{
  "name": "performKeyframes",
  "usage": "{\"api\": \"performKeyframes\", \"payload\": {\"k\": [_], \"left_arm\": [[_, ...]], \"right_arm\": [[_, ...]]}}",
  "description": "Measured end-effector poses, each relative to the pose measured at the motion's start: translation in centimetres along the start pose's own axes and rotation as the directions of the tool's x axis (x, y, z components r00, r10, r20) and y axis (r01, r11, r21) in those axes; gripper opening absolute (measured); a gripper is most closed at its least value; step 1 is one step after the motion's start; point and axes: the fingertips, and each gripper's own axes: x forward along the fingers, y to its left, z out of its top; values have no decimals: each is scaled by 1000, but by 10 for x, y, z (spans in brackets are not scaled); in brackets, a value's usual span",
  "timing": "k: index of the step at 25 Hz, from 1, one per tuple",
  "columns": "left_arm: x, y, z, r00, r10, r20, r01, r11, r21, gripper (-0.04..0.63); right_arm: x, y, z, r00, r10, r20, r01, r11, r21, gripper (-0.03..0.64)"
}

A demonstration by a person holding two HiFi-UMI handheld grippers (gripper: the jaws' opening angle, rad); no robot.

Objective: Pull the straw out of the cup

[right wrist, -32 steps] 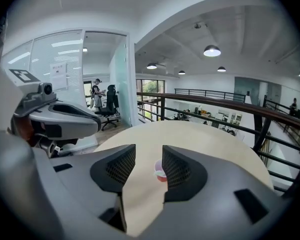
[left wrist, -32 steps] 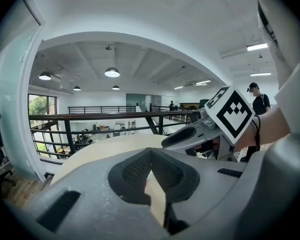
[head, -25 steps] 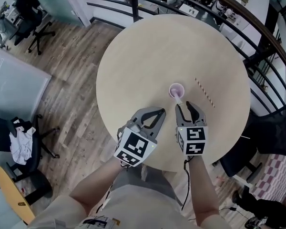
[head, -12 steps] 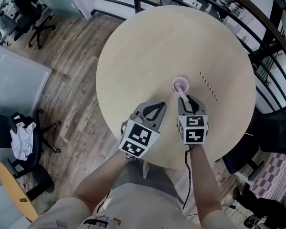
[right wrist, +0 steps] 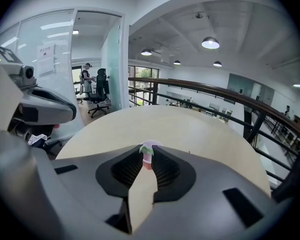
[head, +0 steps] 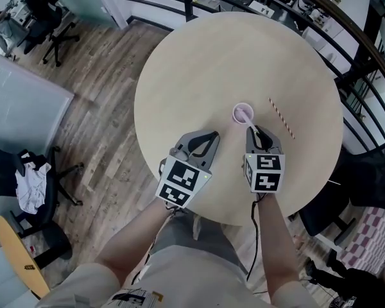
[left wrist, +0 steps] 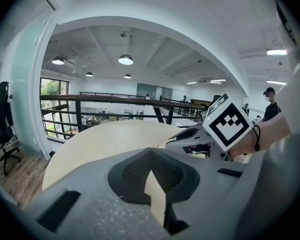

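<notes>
A small pink cup stands on the round beige table. A green-and-white straw leans out of it toward me. My right gripper sits just in front of the cup, its jaws closing. In the right gripper view the pads flank the straw's upper end, touching it above the cup. My left gripper rests to the left of the cup, shut and holding nothing. Its tips meet over bare tabletop.
A second straw, red-striped, lies flat on the table to the right of the cup. A dark railing curves round the table's far side. Office chairs stand on the wood floor at left.
The right gripper's jaws have gone from wide open to narrow around the straw. The left gripper has dropped slightly and drifted a little left.
</notes>
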Motion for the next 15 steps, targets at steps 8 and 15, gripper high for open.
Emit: {"api": "performKeyframes", "payload": {"k": [8, 15], "left_arm": [[-29, -18, 51, 996, -1, 88, -2, 999, 33, 12], [-72, -46, 130, 974, -16, 226, -10, 993, 115, 12]], "right_arm": [[-75, -3, 58, 989, -18, 149, 17, 1000, 9, 61], [-168, -18, 116, 942, -59, 329, 56, 998, 21, 61]]}}
